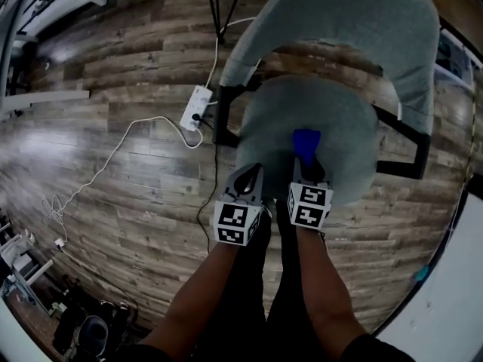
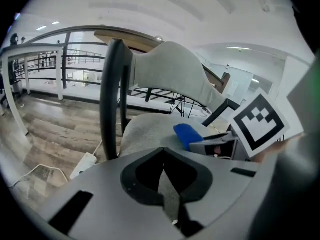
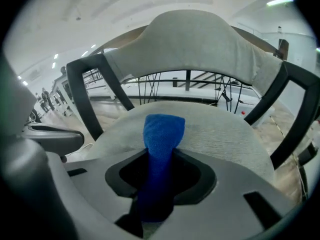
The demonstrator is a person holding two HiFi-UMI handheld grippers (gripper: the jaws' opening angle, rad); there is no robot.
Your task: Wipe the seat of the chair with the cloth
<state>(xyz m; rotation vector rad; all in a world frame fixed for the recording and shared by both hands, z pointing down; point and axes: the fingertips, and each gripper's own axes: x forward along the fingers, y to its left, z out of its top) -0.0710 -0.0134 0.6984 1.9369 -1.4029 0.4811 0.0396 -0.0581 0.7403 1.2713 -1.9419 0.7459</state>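
Around the chair [image 1: 392, 66] I see wood-plank floor [image 1: 113, 202] on every side. A white power strip [image 1: 196, 105] lies on the floor just left of the chair's black frame [image 1: 223, 115]. A thin white cable [image 1: 113, 153] loops away from the strip to the left, and a dark cable [image 1: 204, 202] trails down past the seat's front. Thin black tripod legs [image 1: 219, 6] stand beyond the strip. Nothing lies on the grey seat [image 1: 339, 119] besides what I carry. The curved grey backrest [image 1: 355, 13] wraps the far side, and the black frame arm [image 3: 90, 94] rises at each flank.

My right claw [image 1: 308, 166] is over the seat's front middle, clamped on the blue cloth [image 1: 306, 143]. The cloth [image 3: 161, 149] is bunched into a narrow roll. Its long axis runs along the jaws, straight away from me toward the backrest. Its rounded free end sticks out past the jaw tips above the seat's centre. I cannot tell whether that end presses on the fabric or sits just over it.

My left claw [image 1: 253, 173] is just beside the right one, at the seat's front left rim. Its jaws are drawn together to a thin slit with nothing in them, and through its own camera only seat fabric shows beyond the tips. From there the cloth [image 2: 187, 134] and the right claw's marker cube [image 2: 260, 121] sit close on the right
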